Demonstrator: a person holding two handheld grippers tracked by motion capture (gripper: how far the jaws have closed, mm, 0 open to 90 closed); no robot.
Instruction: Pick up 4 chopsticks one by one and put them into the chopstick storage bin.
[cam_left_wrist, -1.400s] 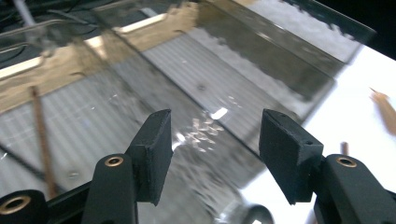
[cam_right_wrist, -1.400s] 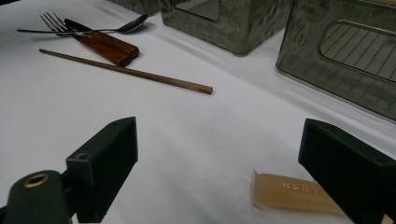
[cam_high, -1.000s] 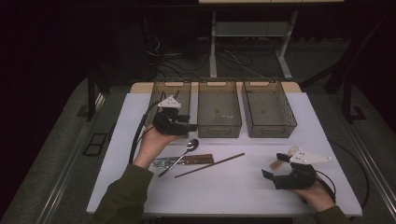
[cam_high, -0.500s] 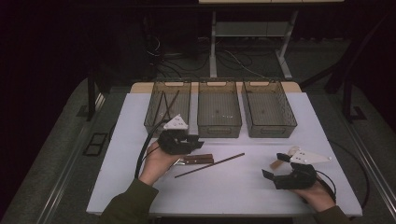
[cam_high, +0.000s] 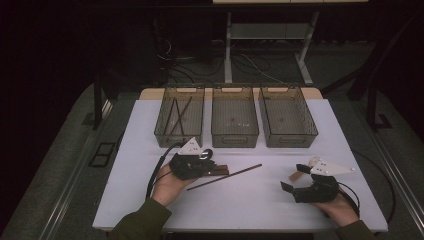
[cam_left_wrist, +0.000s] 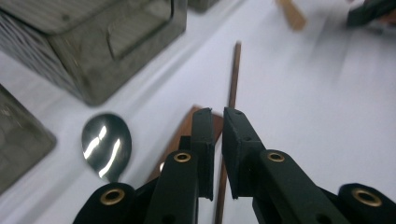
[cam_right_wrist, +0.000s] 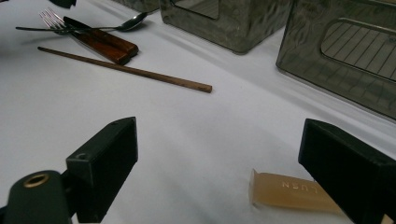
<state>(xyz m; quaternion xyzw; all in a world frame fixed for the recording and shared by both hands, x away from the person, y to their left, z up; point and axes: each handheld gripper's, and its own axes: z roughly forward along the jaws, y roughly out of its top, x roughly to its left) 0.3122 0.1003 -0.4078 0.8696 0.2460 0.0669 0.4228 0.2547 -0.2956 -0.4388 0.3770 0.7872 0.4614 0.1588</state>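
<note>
- Left gripper (cam_high: 207, 165) low over white table (cam_high: 250, 200), just in front of left bin (cam_high: 178, 134); grey plate on top.
- Jaws nearly closed, narrow slit between them in left gripper view (cam_left_wrist: 218, 135); nothing clamped as far as visible.
- Brown chopstick (cam_left_wrist: 233, 74) directly under jaw tips, running straight ahead from gripper; in high view (cam_high: 235, 174) extending from gripper toward right hand.
- Wooden handle (cam_left_wrist: 187, 128) beneath left jaw, partly hidden by it.
- Spoon bowl (cam_left_wrist: 106, 143) lying just left of jaws, shiny, flat on table.
- Two chopsticks (cam_high: 177, 112) lying inside left bin, well ahead of gripper.
- Middle bin (cam_high: 235, 137) ahead and to right of left gripper; right bin (cam_high: 290, 137) farther right.
- Right gripper (cam_high: 295, 179) resting on table, well apart from left gripper; jaws spread wide, holding nothing (cam_right_wrist: 219, 158).
- Tan piece marked with letters (cam_right_wrist: 289, 192) on table between right jaws, nearer right-hand jaw, not touched.
- From right gripper view: fork (cam_right_wrist: 49, 19) and wooden handle together far ahead on left, chopstick (cam_right_wrist: 126, 70) just in front of them.
</note>
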